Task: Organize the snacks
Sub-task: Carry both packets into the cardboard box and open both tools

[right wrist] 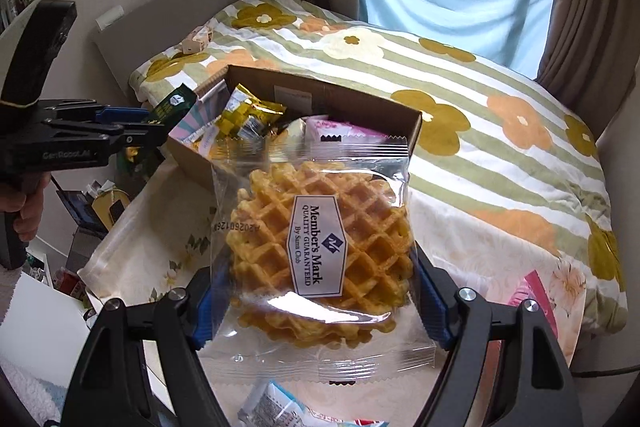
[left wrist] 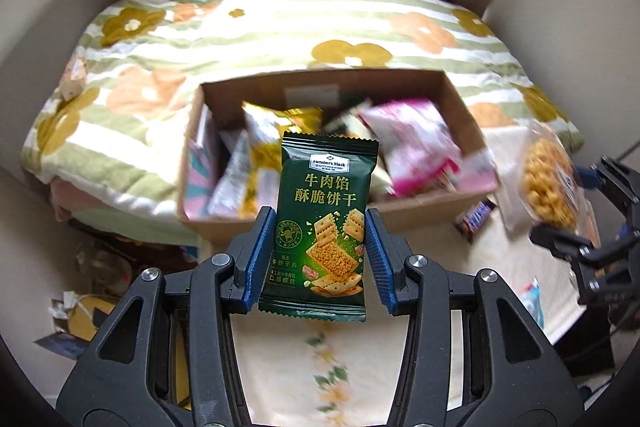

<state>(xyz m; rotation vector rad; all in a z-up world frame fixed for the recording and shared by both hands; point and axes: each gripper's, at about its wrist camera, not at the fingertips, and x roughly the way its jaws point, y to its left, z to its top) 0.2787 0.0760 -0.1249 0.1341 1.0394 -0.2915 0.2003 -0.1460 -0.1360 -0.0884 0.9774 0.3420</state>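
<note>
My left gripper (left wrist: 318, 227) is shut on a dark green cracker packet (left wrist: 326, 203), held upright just in front of an open cardboard box (left wrist: 460, 107) that holds several snack packs. My right gripper (right wrist: 316, 291) is shut on a clear waffle packet (right wrist: 320, 239), held above the table near the box (right wrist: 414, 127). In the left wrist view the waffle packet (left wrist: 548, 183) and right gripper (left wrist: 568, 239) show at the right. In the right wrist view the left gripper (right wrist: 156, 129) with the green packet (right wrist: 172, 105) shows at the left, beside the box.
The box stands on a table with a floral cloth (left wrist: 320, 367), against a bed with a flowered quilt (right wrist: 500, 99). A small dark chocolate bar (left wrist: 474, 223) lies right of the box. More packets lie on the cloth (right wrist: 272, 407). Clutter sits on the floor at left (left wrist: 88, 307).
</note>
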